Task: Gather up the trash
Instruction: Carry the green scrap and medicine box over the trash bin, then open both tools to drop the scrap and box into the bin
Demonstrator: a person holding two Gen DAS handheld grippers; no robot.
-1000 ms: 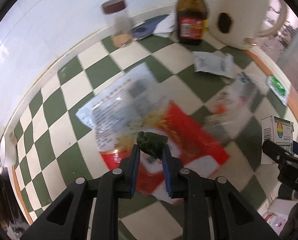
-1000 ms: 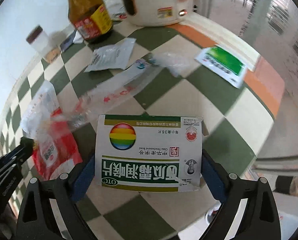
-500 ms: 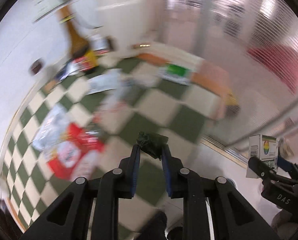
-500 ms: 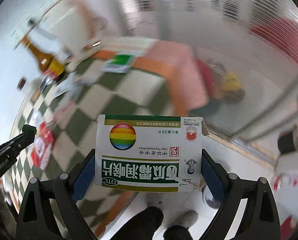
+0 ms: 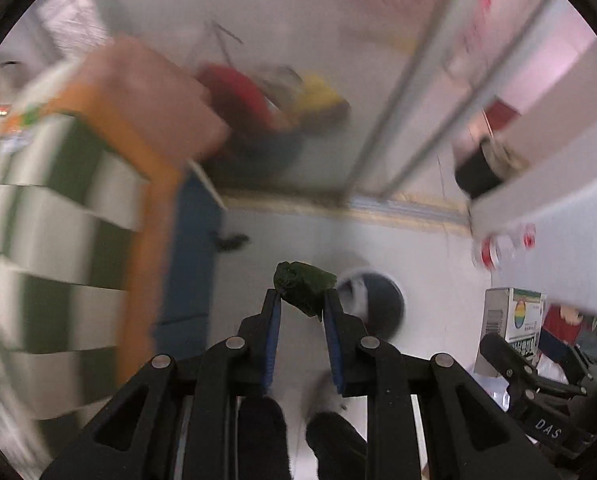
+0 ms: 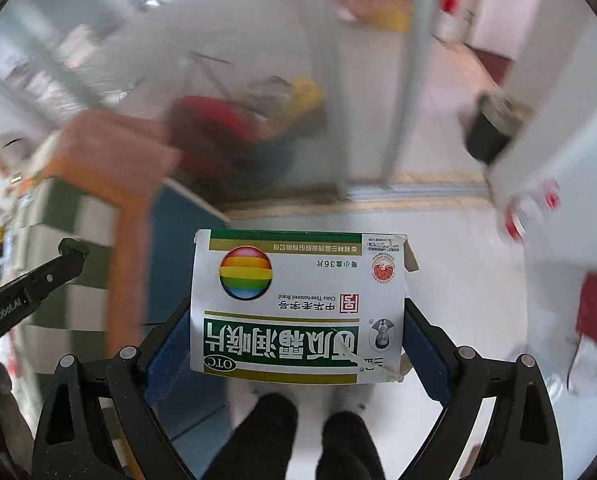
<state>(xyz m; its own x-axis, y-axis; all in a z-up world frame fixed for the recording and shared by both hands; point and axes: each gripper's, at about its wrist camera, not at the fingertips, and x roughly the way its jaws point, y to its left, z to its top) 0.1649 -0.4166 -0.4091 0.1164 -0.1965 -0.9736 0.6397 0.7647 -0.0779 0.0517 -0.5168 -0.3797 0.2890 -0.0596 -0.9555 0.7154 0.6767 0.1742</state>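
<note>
Far left of the left wrist frame: counter (image 5: 50, 216), green-and-white checker top with an orange edge, heavily motion-blurred. Blue panel (image 5: 190, 256) sits just right of that edge. Lower centre: left tool (image 5: 301, 304), fingers pressed onto a dark green crumpled scrap (image 5: 303, 285) at the tips (scrap pokes out above the pads). Just right of the scrap, on the white floor (image 5: 430, 272), a round dark bin (image 5: 378, 304), partly hidden by the right finger. Lower right: medicine box (image 5: 510, 314), held by the other tool, which shows only as a dark bracket.

Right wrist frame, left edge: left tool's finger (image 6: 38, 280) reaches in from the side, with the blurred counter (image 6: 70, 216) behind it. Centre: right tool (image 6: 298, 320), blue pads (image 6: 169, 354) clamped on both short sides of the medicine box (image 6: 298, 304); white and green carton, rainbow ball logo, print upside down, top-right flap torn open. Person's two black shoes (image 6: 298, 436) directly below the box. Background is too smeared to identify.
</note>
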